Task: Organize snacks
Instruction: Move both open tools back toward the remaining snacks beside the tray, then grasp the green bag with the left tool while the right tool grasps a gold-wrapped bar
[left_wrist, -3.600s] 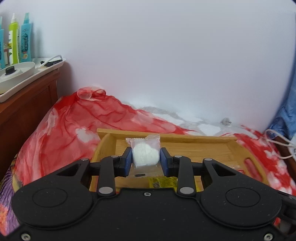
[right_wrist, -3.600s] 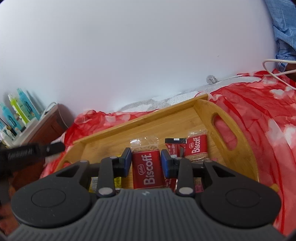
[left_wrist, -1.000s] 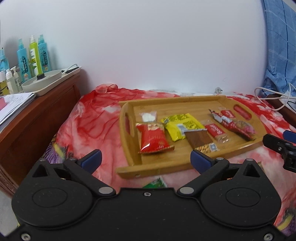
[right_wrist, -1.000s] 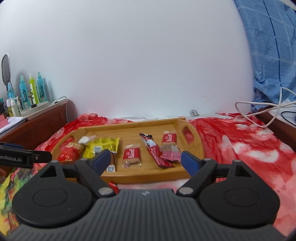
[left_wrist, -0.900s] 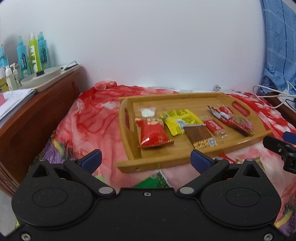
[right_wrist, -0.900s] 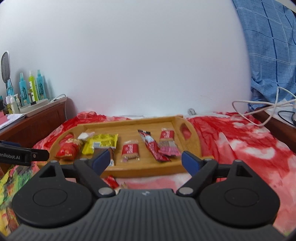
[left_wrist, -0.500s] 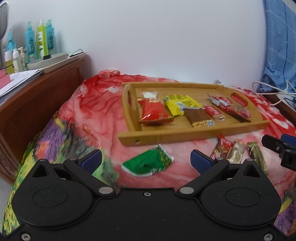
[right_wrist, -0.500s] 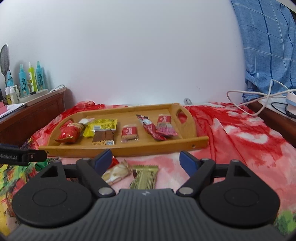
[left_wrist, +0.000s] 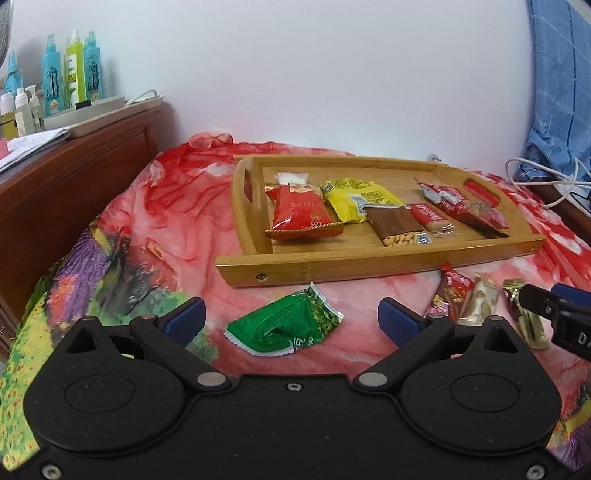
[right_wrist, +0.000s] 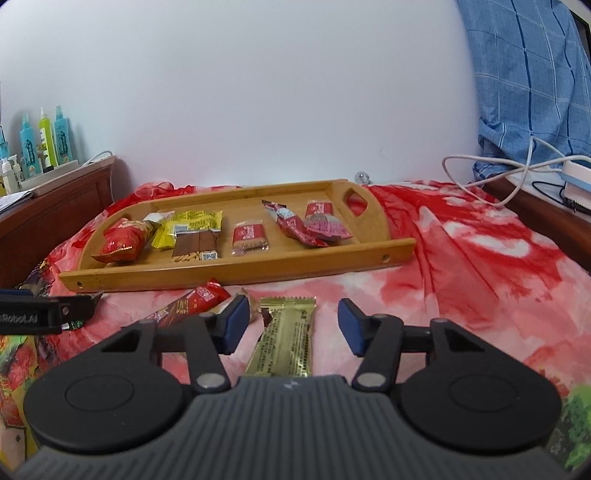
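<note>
The right gripper (right_wrist: 290, 325) is released; its jaws have just been closing around the gold bar (right_wrist: 286, 338), pads not yet touching. The left gripper (left_wrist: 291, 319) stands wide and released, jaws narrowing slightly, over the green packet (left_wrist: 286, 326). Both items lie on the bedspread (right_wrist: 480, 266) just beside the near edge of the wooden tray (right_wrist: 236, 271).

Handling, as judged: the bar is light, fairly stiff, with slick foil; grip across its middle. The packet is soft and crumpled; pinch its bulk, not the torn edge.

Clearance: a red bar (right_wrist: 192, 301) lies just beside the gold bar. The tray's near wall must be cleared. Open floor remains between the biscuit (right_wrist: 249, 236) and the right-hand wrappers.
</note>
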